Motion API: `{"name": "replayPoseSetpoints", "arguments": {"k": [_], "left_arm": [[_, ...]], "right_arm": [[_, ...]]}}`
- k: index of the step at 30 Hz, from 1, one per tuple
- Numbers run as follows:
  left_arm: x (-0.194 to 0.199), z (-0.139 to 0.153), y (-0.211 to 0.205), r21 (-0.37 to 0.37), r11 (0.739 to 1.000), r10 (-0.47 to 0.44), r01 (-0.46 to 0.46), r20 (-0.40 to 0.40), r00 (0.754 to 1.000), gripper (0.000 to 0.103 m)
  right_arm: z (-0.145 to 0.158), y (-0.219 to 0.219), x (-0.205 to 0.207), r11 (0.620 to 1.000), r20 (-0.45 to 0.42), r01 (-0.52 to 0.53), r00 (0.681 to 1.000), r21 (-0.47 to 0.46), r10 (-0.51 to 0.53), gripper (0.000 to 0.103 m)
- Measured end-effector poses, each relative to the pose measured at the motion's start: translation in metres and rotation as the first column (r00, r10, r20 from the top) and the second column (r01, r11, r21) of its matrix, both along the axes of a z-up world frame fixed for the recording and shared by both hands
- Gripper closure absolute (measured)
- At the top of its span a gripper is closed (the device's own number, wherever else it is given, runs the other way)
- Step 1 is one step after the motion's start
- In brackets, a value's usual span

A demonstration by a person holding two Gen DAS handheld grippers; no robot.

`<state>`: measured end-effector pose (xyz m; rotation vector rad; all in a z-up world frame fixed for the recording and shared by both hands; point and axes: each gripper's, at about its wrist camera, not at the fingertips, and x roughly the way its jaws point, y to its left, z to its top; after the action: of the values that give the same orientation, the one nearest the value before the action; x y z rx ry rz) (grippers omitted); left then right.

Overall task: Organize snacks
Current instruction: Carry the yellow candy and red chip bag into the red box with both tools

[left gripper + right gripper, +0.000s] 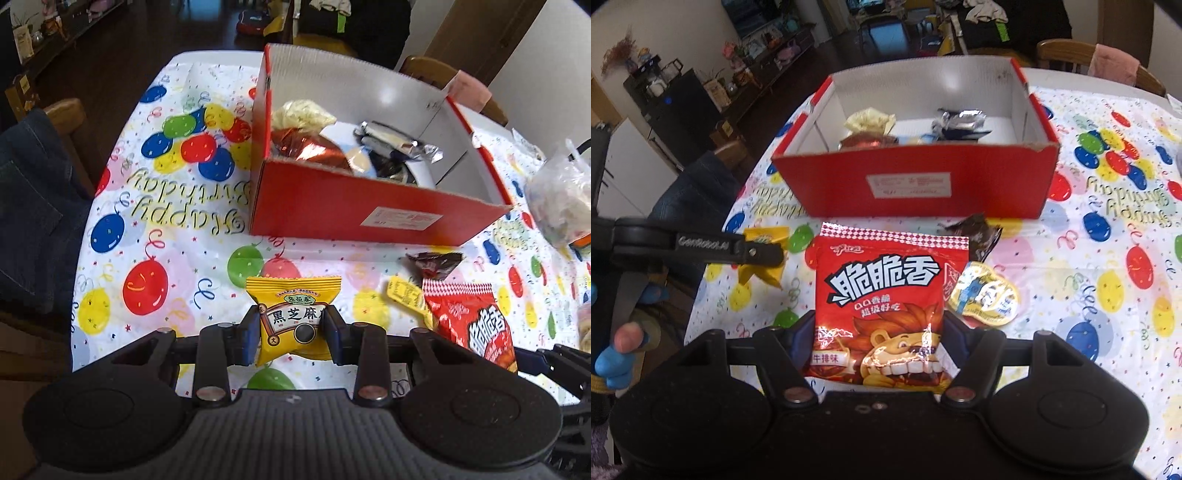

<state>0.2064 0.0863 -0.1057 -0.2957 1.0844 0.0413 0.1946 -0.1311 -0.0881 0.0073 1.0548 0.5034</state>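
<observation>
- Clamped between your left gripper's (292, 334) pads, the yellow black-sesame snack packet (291, 317) is hanging clear of the balloon-print tablecloth (155, 206), with the jaws pinching its sides.
- Your right gripper (879, 345) is gripping the red crispy-snack bag (886, 306) by its lower half, the jaws pressing in on both edges; its lion cartoon and white lettering are facing the camera, and the glossy film is catching glare.
- You are holding both packs in front of the red cardboard box (916, 184), short of its near wall, so neither is inside yet.
- Judging by what is lying in the box, the sorting is partly done: a pale yellow packet (868, 120), a shiny copper-red packet (868, 140) and a silver-and-black wrapper (960, 122) are already sitting on its white floor.
- Left on the cloth, you are still facing a dark brown wrapper (979, 232) just in front of the box and a flat yellow-rimmed snack cup (986, 295) beside the red bag.
- A clear plastic bag of pale snacks (561, 195) is sitting to the right of the box; whether it belongs to the job I cannot tell.
</observation>
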Motion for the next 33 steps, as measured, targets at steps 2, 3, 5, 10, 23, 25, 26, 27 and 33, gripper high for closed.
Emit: {"name": "replayPoseSetpoints", "arguments": {"k": [2, 3, 5, 10, 23, 25, 26, 27, 33], "left_arm": [[-0.001, 0.007, -0.001, -0.003, 1.0, -0.001, 0.001, 0.018, 1.0, 0.068], [-0.001, 0.011, -0.001, -0.005, 1.0, -0.002, 0.002, 0.027, 1.0, 0.068], [-0.001, 0.019, -0.002, -0.003, 1.0, -0.001, 0.002, 0.051, 0.999, 0.068], [0.003, 0.041, -0.009, 0.013, 1.0, -0.014, 0.013, 0.113, 0.994, 0.068], [0.038, 0.075, -0.016, 0.052, 0.998, -0.03, 0.021, 0.182, 0.983, 0.068], [0.046, 0.077, -0.017, 0.061, 0.998, -0.03, 0.02, 0.181, 0.983, 0.068], [0.05, 0.077, -0.018, 0.065, 0.998, -0.031, 0.02, 0.178, 0.984, 0.068], [0.054, 0.077, -0.019, 0.07, 0.997, -0.032, 0.02, 0.173, 0.984, 0.068], [0.081, 0.073, -0.021, 0.099, 0.995, -0.031, 0.017, 0.142, 0.989, 0.068]], "right_arm": [[0.006, -0.003, 0.002, 1.0, 0.017, 0.012, 1.0, 0.005, -0.012, 0.034], [0.009, -0.004, 0.003, 1.0, 0.026, 0.016, 1.0, 0.006, -0.016, 0.034], [0.014, -0.007, 0.006, 1.0, 0.045, 0.022, 0.999, 0.006, -0.023, 0.034], [0.029, -0.01, 0.016, 1.0, 0.095, 0.03, 0.995, 0.006, -0.03, 0.034], [0.064, -0.015, 0.064, 1.0, 0.217, 0.025, 0.976, -0.001, -0.024, 0.034], [0.068, -0.014, 0.075, 1.0, 0.233, 0.021, 0.972, -0.011, -0.018, 0.034], [0.07, -0.013, 0.081, 1.0, 0.239, 0.018, 0.971, -0.015, -0.014, 0.034], [0.071, -0.013, 0.086, 1.0, 0.243, 0.013, 0.97, -0.018, -0.008, 0.034], [0.071, -0.01, 0.121, 0.999, 0.239, 0.005, 0.971, -0.042, 0.006, 0.034]]}}
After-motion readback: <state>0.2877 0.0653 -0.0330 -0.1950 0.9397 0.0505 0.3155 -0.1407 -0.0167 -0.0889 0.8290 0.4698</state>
